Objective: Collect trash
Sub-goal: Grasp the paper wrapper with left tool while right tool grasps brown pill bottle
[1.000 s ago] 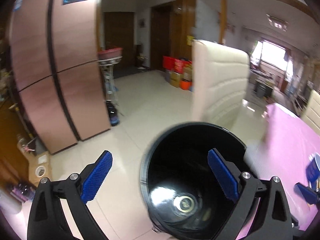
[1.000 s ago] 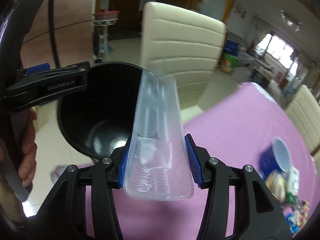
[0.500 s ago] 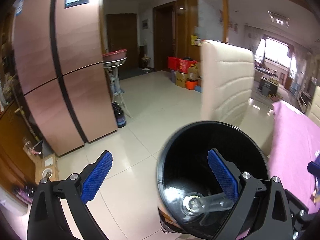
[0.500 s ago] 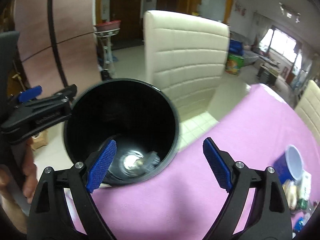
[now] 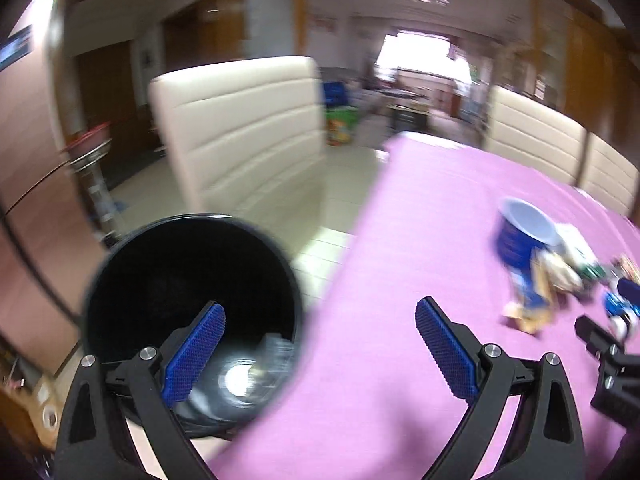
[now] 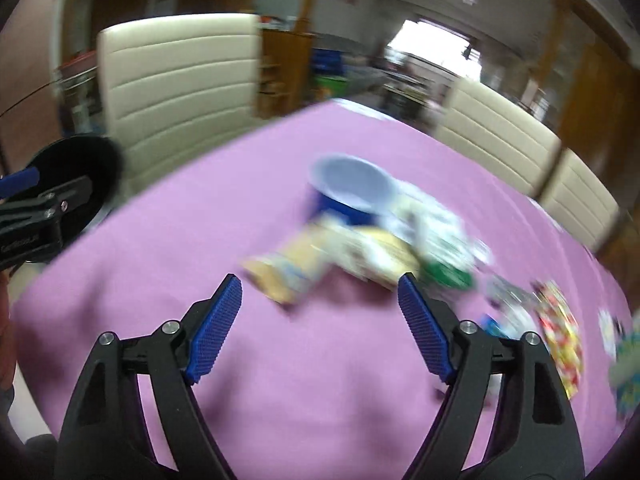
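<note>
The right hand-held gripper (image 6: 316, 320) stood released over the pink-covered desk (image 6: 280, 360), its blue pads wide apart with nothing between them, though the jaws were easing slightly inward. Just ahead of its fingertips lay a blurred heap of trash: a pale snack wrapper (image 6: 296, 264) nearest, a blue paper cup (image 6: 348, 188) tipped on its side behind that, and a green-and-white packet (image 6: 444, 256) just to the right. Farther right, a red-and-yellow wrapper (image 6: 560, 336) lay on the cloth. Far off to its left the left hand-held gripper (image 5: 320, 344) was also released and empty, its left pad in front of the mouth of a black bin (image 5: 192, 312) and its right pad over the desk. The bin stood off the desk's edge, with a clear plastic piece (image 5: 276, 348) lying at its bottom. Beyond both stood cream padded chairs (image 5: 240, 136), blurred
</note>
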`<state>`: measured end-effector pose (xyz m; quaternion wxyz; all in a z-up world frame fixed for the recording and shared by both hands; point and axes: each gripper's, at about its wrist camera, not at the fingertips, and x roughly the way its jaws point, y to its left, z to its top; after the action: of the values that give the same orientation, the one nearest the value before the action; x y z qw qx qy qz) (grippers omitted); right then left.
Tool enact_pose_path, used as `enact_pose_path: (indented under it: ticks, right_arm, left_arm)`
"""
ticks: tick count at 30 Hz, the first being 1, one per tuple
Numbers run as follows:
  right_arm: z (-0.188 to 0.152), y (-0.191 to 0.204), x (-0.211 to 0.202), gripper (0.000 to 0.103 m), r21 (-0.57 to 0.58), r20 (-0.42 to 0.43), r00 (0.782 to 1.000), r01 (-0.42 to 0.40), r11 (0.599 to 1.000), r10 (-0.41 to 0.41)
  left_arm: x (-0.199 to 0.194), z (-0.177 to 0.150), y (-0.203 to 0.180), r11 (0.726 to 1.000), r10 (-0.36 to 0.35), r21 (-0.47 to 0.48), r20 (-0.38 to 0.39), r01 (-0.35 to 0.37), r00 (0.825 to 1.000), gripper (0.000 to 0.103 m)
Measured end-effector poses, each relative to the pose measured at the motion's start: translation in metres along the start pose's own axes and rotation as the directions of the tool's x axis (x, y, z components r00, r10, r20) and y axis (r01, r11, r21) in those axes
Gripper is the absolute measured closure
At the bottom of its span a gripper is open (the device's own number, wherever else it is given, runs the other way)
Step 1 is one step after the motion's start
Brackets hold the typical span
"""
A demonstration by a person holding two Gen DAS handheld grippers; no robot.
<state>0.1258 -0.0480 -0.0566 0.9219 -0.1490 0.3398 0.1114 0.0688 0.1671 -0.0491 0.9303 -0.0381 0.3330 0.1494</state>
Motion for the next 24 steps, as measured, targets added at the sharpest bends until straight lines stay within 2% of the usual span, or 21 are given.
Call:
enact_pose_path:
  ticks: [1, 3, 7, 11, 14, 17, 19, 20, 24]
  right_arm:
    - [-0.005, -0.012, -0.002, 0.012, 0.018, -0.001, 1.0, 0.03, 0.999, -0.03]
    - [-0.016, -0.037, -0.008, 0.006, 0.054, 0.003, 0.996, 0.087, 0.995, -0.087]
    - [-0.033, -0.073, -0.007, 0.004, 0.1, -0.022, 0.989, 0.145, 0.984, -0.144]
    - [-0.049, -0.102, 0.01, 0.004, 0.156, -0.081, 0.996, 0.058, 0.986, -0.045]
    - [-0.05, -0.107, 0.024, 0.004, 0.187, -0.109, 0.994, 0.009, 0.982, 0.011]
    - [-0.052, -0.109, 0.037, 0.013, 0.228, -0.136, 0.988, -0.039, 0.973, 0.071]
    - [-0.056, -0.108, 0.044, 0.029, 0.248, -0.154, 0.984, -0.053, 0.967, 0.093]
    - [-0.059, -0.11, 0.048, 0.033, 0.259, -0.164, 0.981, -0.057, 0.964, 0.102]
    - [-0.063, -0.111, 0.044, 0.033, 0.275, -0.148, 0.985, -0.04, 0.961, 0.084]
  left_arm:
    - [0.0, 0.001, -0.016, 0.999, -0.026, 0.029, -0.004, 0.026, 1.0, 0.009]
    - [0.002, 0.002, -0.035, 0.996, -0.058, 0.061, -0.007, 0.059, 0.998, 0.009]
    - [0.003, 0.005, -0.07, 0.986, -0.12, 0.115, -0.02, 0.122, 0.993, 0.009]
    - [0.009, 0.007, -0.1, 0.973, -0.159, 0.165, -0.042, 0.164, 0.986, 0.009]
    - [0.013, 0.004, -0.117, 0.96, -0.189, 0.195, -0.07, 0.2, 0.979, 0.009]
    - [0.025, 0.003, -0.138, 0.95, -0.193, 0.229, -0.099, 0.211, 0.976, 0.009]
    - [0.032, 0.004, -0.147, 0.946, -0.179, 0.257, -0.103, 0.2, 0.978, 0.009]
    - [0.035, 0.005, -0.152, 0.944, -0.173, 0.266, -0.103, 0.195, 0.979, 0.009]
    - [0.055, 0.01, -0.163, 0.943, -0.144, 0.282, -0.127, 0.175, 0.981, 0.009]
